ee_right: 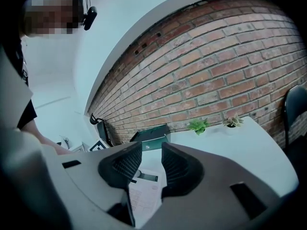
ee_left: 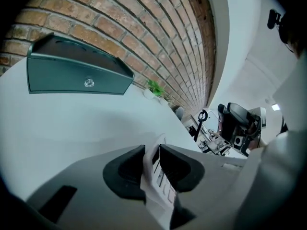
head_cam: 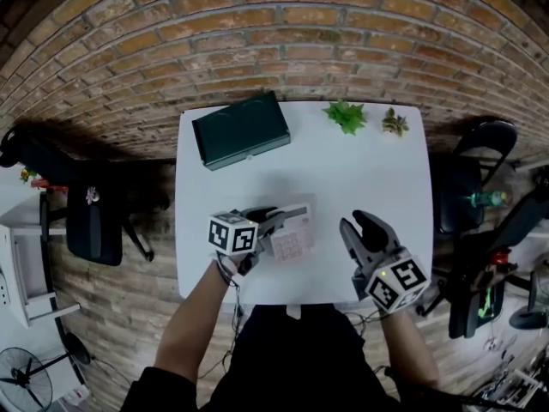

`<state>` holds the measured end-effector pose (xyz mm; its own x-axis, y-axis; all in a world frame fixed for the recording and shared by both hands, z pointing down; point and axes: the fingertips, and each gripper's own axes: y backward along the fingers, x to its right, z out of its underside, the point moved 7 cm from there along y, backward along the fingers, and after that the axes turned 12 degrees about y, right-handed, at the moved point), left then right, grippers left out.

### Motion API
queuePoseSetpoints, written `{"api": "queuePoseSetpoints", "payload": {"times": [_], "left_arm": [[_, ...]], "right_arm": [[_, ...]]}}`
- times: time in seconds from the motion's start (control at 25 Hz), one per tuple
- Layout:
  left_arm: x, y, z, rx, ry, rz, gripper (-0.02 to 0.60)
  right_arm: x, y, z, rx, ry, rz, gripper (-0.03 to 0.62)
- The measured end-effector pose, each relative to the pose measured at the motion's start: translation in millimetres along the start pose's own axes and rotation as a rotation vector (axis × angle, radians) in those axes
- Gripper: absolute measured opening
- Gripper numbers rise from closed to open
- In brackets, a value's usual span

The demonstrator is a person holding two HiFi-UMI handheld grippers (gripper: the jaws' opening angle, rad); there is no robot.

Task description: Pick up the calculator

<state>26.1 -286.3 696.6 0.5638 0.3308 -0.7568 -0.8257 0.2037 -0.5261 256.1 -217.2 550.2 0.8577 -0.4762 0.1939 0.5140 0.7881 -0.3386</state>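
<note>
A pale calculator (head_cam: 294, 242) with pinkish keys lies near the front of the white table (head_cam: 377, 178). My left gripper (head_cam: 281, 226) reaches over its left edge. In the left gripper view the calculator (ee_left: 156, 178) stands edge-on between the two dark pads, and the left gripper (ee_left: 152, 159) is shut on it. To the right, my right gripper (head_cam: 356, 223) hovers over bare table, open with nothing between its fingers. In the right gripper view the right gripper (ee_right: 152, 164) frames the calculator (ee_right: 146, 195), which lies beyond and below the jaws.
A dark green box (head_cam: 242, 130) lies at the table's back left. Two small potted plants (head_cam: 346, 114) (head_cam: 395, 123) stand at the back right by the brick wall. Black chairs (head_cam: 94, 221) (head_cam: 472, 178) flank the table.
</note>
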Motion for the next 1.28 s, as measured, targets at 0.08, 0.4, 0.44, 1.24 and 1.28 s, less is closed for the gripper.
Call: {"api": "queuePoseSetpoints", "payload": {"times": [0.08,0.4,0.44,1.24,1.28], "left_arm": [[6.0,3.9,1.9,0.007,-0.006,0.007,0.076],[34.2,24.8,7.3,0.123,-0.021,0.037,0.049],[36.8,27.5,8.0,0.129,-0.027,0.037,0.049],[98.7,139.7,-28.6,0.451,0.061,0.223,0.049],[104.3,146.4,-31.4,0.472,0.066,0.238,0.049]], "right_arm": [[-3.7,0.4,-2.3,0.005,0.005,-0.007,0.132],[-23.9,3.7,-12.1,0.018,0.028,-0.037,0.123],[-25.9,4.6,-13.5,0.021,0.032,-0.038,0.122],[-50.3,18.9,-64.3,0.088,0.158,-0.033,0.118],[-52.0,20.2,-68.8,0.097,0.173,-0.028,0.117]]}}
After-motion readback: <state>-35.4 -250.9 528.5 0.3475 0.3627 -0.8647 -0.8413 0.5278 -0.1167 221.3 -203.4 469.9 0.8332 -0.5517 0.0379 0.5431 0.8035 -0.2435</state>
